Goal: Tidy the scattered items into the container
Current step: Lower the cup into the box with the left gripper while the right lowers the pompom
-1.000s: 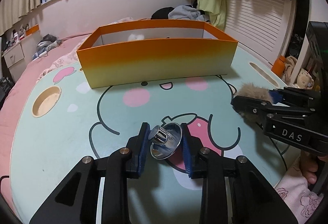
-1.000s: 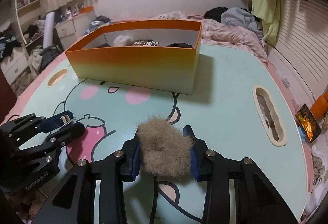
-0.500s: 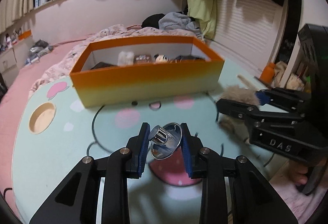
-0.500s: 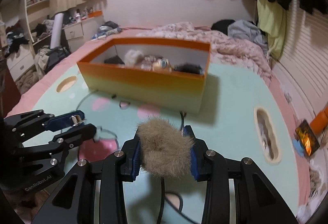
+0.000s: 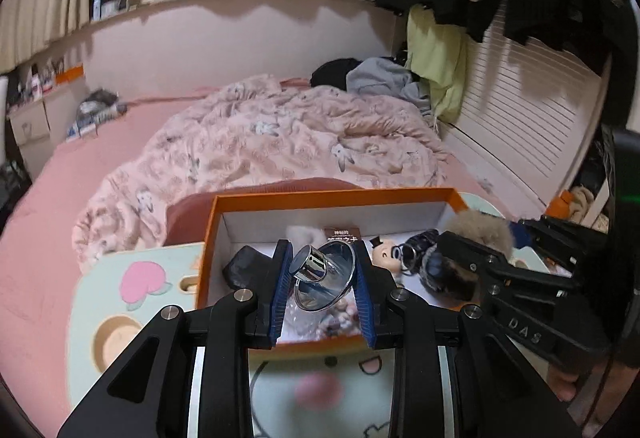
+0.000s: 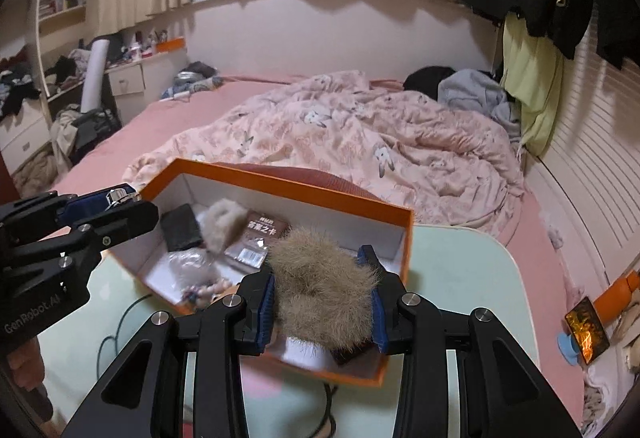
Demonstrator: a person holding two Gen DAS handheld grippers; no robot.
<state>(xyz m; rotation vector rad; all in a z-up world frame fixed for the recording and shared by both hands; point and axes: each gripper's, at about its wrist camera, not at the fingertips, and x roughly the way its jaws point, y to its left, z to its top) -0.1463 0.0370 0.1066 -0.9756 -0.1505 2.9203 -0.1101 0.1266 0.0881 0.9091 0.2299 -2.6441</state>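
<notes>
My left gripper (image 5: 322, 280) is shut on a shiny chrome funnel-shaped plug (image 5: 323, 274) and hangs over the open orange box (image 5: 332, 194). My right gripper (image 6: 323, 290) is shut on a tan furry scrunchie (image 6: 320, 290), also above the orange box (image 6: 280, 185). In the left wrist view the right gripper (image 5: 476, 238) shows at the right with the tan furry scrunchie (image 5: 480, 228). In the right wrist view the left gripper (image 6: 116, 201) shows at the left over the box's near-left corner. Inside the box lie a dark wallet (image 6: 182, 228), a brown card packet (image 6: 262, 228), a pale fluffy piece (image 6: 224, 215), a small figure (image 5: 386, 250) and a bead string (image 6: 204, 290).
The box stands on a mint cartoon lap table (image 6: 460, 270) set on a pink bed with a rumpled floral quilt (image 6: 360, 137). The table has a round cup recess (image 5: 114, 338) at the left. Clothes hang at the right wall; an orange bottle (image 6: 618, 294) lies beside the bed.
Both grippers rose and moved forward from above the table's middle to over the box, still holding the plug and the scrunchie. The box's inside has come into view.
</notes>
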